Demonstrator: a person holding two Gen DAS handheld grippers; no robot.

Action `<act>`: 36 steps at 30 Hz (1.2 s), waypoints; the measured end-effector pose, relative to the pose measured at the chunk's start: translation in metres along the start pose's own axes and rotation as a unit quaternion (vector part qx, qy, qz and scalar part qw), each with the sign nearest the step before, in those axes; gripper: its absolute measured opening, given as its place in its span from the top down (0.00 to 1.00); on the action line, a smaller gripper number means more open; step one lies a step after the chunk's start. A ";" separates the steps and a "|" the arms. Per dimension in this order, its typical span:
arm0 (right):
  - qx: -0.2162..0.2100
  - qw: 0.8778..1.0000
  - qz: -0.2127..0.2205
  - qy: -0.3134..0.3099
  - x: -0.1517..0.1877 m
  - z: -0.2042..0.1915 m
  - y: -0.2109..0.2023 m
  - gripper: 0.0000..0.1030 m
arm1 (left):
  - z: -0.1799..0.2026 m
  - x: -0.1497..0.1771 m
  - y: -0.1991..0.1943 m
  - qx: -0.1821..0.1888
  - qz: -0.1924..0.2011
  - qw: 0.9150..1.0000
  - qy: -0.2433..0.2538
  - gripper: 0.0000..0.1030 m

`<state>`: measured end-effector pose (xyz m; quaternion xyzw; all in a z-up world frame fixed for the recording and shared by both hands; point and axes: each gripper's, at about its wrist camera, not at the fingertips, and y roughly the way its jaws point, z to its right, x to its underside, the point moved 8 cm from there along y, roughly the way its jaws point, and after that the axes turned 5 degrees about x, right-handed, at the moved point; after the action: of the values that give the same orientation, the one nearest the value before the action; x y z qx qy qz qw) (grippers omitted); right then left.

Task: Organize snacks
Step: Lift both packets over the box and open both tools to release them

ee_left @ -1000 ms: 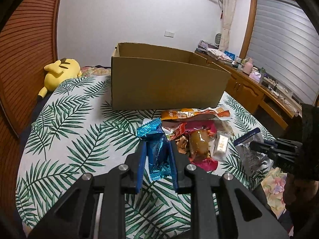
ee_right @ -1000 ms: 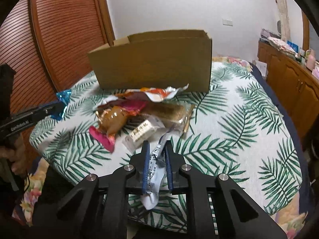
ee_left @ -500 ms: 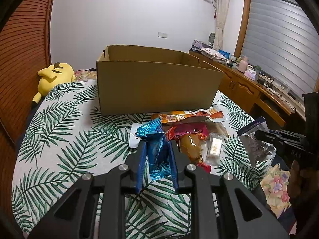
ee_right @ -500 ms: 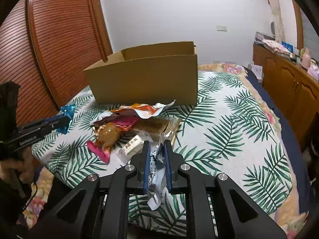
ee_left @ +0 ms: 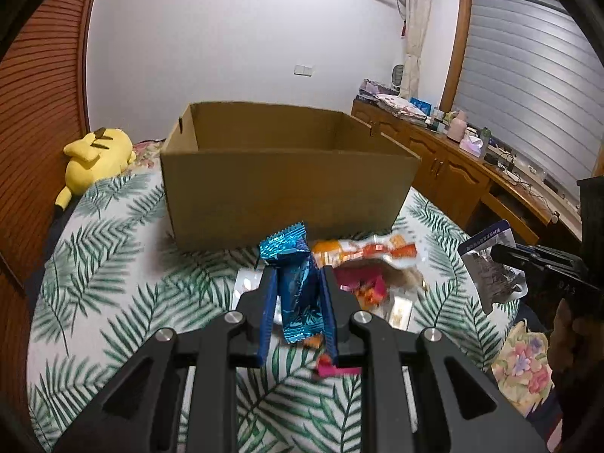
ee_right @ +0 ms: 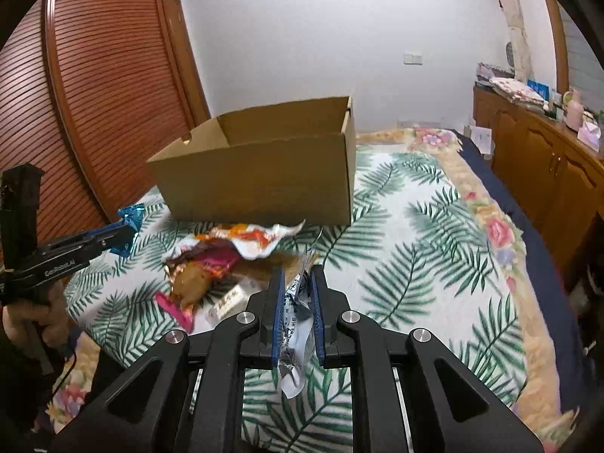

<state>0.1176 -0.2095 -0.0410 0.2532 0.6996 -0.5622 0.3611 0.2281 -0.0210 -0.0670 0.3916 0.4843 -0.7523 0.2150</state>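
With the left gripper [ee_left: 296, 283] pinching a blue pack [ee_left: 298, 294] and the right gripper [ee_right: 296, 287] pinching a grey sachet [ee_right: 296, 313], both short of the box [ee_left: 287, 185], either thin, seemingly edge-held wrapper could slip out before clearing the box's wall.

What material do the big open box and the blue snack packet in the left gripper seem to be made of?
The open box looks like plain brown cardboard: matte, unprinted walls with folded corner seams and a cut hand slot. The blue packet, pinched in the left gripper, is probably metallised foil or plastic film: it is glossy, creased, catches highlights and has a zigzag crimped end.
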 end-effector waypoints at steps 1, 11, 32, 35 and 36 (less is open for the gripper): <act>0.001 1.000 0.002 -0.002 -0.006 0.001 -0.001 0.90 | 0.001 -0.006 0.000 0.001 0.002 1.000 0.002 0.81; -0.004 0.998 0.048 -0.037 -0.071 -0.002 -0.006 0.90 | 0.002 -0.080 0.000 0.004 0.044 0.998 0.044 0.81; -0.027 0.987 0.116 -0.110 -0.168 -0.061 0.053 0.90 | -0.046 -0.135 0.072 0.010 0.075 0.995 0.062 0.80; -0.032 0.987 0.108 -0.115 -0.172 -0.068 0.073 0.90 | -0.054 -0.134 0.081 0.010 0.077 0.995 0.056 0.80; -0.032 0.987 0.105 -0.117 -0.172 -0.070 0.079 0.90 | -0.056 -0.133 0.084 0.010 0.077 0.996 0.054 0.80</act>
<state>0.2670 -0.1136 0.0549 0.2465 0.6397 -0.5241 0.5053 0.3887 -0.0149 -0.0206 0.4694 0.4560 -0.7164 0.2419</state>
